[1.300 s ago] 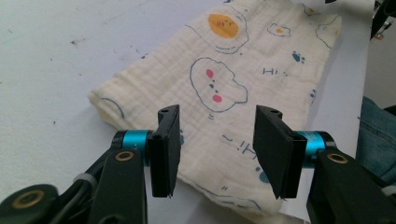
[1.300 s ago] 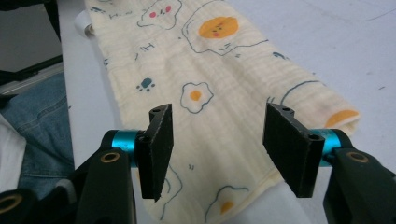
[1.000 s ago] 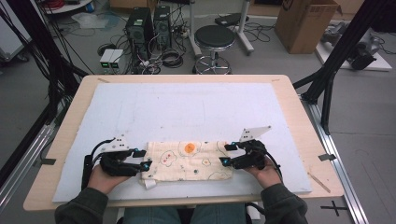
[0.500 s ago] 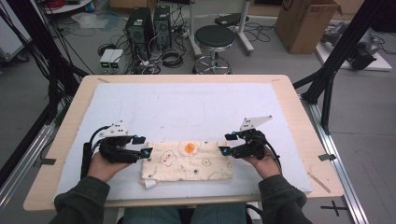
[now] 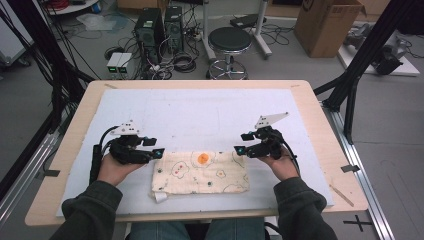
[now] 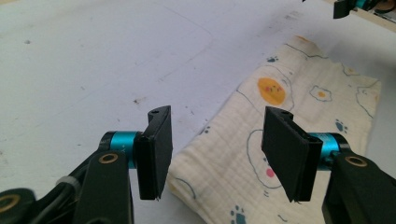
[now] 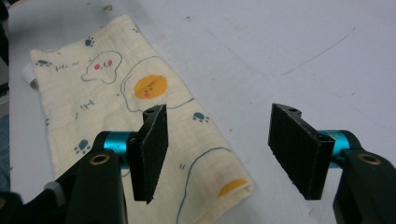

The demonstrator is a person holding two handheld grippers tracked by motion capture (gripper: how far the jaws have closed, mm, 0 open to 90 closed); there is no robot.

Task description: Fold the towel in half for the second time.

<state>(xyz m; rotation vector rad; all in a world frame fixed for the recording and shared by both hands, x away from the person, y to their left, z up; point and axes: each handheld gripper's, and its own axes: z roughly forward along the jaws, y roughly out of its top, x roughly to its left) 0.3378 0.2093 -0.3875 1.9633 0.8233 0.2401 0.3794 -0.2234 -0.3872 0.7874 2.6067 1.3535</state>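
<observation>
Lying folded: cloth (image 5: 201,172) | high view: white tag (image 5: 160,197) at corner

stool (image 5: 229,41) | cardboard box (image 5: 325,22) | 2 computer towers (image 5: 161,25)

No readable text, brand, label or number anywhere. Cloth (image 5: 201,172) carries printed pictures only: fried eggs, paw prints, small scribble marks near them, too loose to read as letters. Black cross mark on floor (image 5: 357,221) at table's near right corner; cardboard box (image 5: 327,22) at far right has a dark print on its top edge, too small to make out.
</observation>
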